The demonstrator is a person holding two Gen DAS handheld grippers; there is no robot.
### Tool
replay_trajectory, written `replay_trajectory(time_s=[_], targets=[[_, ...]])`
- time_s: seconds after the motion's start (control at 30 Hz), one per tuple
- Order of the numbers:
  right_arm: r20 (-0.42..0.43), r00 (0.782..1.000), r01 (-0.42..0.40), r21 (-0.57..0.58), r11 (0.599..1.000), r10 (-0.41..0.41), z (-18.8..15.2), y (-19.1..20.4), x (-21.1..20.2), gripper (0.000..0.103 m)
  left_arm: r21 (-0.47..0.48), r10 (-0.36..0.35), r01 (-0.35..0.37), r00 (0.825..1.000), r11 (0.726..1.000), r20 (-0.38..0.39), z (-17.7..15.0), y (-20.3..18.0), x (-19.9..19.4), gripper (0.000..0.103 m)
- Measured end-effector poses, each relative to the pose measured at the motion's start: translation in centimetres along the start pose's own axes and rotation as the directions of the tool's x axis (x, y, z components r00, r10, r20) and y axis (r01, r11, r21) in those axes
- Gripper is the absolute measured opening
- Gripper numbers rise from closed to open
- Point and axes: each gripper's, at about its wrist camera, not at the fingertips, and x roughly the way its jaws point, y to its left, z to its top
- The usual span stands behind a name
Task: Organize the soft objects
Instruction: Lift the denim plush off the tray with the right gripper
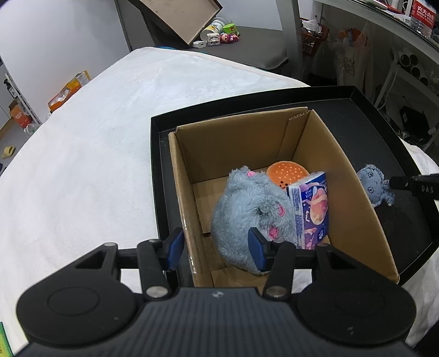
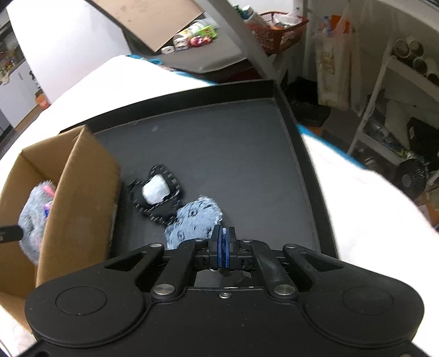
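Left gripper point(image 1: 216, 248) is spread wide with nothing between the blue pads point(image 1: 175, 247); it straddles the near-left wall of the cardboard box point(image 1: 247, 142), one finger outside over the tray rim, the other inside against the grey plush mouse point(image 1: 247, 214). The mouse lies inside the box on its floor, pink ears and paw showing. Touching its right side is a tissue pack point(image 1: 312, 208) with a planet print, standing upright and leaning on the box's right wall. Behind both, at the back of the box, an orange burger-like plush point(image 1: 288, 173), partly hidden. The box sits in the left part of a black tray point(image 1: 378, 109), which rests on a white cloth point(image 1: 96, 142). Right gripper point(image 2: 223, 240) is clamped tight on the edge of a small blue-grey patterned plush point(image 2: 196, 219); fabric shows pinched between its pads, and the plush is over the tray floor to the right of the box. In the left wrist view it hangs from the fingertip just outside the box's right wall. Just beyond it on the tray, touching it, lies a black stitched plush with a white patch point(image 2: 156, 192), near the box's outer wall. Farther back, beyond the cloth, a grey surface point(image 1: 247, 46) holds a tilted cardboard lid point(image 1: 178, 16) and small toys and containers point(image 1: 219, 34).
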Motion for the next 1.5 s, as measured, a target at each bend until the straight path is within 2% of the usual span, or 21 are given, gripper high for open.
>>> replay_trajectory(time_s=[0.13,0.2,0.33,0.4,0.47,0.77,1.07,1.13,1.27,1.5], targets=[[0.027,0.999,0.046,-0.002,0.999,-0.046,0.5,0.2,-0.2,0.010,-0.001,0.001,-0.001,1.000,1.000,0.000,0.0,0.0,0.0,0.049],[0.042,0.998,0.052,-0.016,0.998,-0.052,0.5,0.6,-0.5,0.021,0.000,0.002,-0.002,1.000,1.000,-0.001,0.0,0.0,0.0,0.049],[0.055,0.998,0.037,-0.025,0.999,-0.036,0.8,1.2,-0.8,0.028,-0.002,0.000,0.000,1.000,1.000,0.000,0.0,0.0,0.0,0.049],[0.061,0.998,0.019,-0.022,1.000,-0.017,1.0,1.6,-1.0,0.048,-0.002,0.000,0.000,1.000,1.000,0.000,0.0,0.0,0.1,0.049],[0.070,0.998,0.012,-0.033,0.999,-0.010,1.1,2.1,-1.0,0.054,-0.002,0.000,0.000,1.000,1.000,-0.001,0.0,0.0,0.0,0.049],[0.011,0.999,-0.033,-0.010,0.999,0.033,0.5,3.1,0.6,0.054,-0.005,-0.003,0.003,1.000,1.000,-0.002,0.0,0.2,0.1,0.050],[-0.040,0.999,0.008,0.020,1.000,-0.007,-0.1,2.8,2.2,0.054,-0.006,-0.006,0.006,1.000,1.000,-0.004,0.1,0.2,0.1,0.050],[-0.054,0.998,0.022,-0.004,1.000,-0.022,-0.4,3.0,2.5,0.042,-0.007,-0.008,0.008,1.000,1.000,-0.007,0.1,0.2,0.1,0.050],[-0.051,0.998,0.024,-0.038,0.999,-0.026,-0.4,3.3,2.0,0.032,0.001,-0.003,0.003,1.000,1.000,-0.007,0.0,0.0,0.1,0.050],[-0.023,1.000,0.014,-0.054,0.998,-0.015,-0.4,3.3,0.5,0.031,0.000,-0.002,0.002,1.000,1.000,-0.008,-0.2,-0.1,-0.1,0.050]])
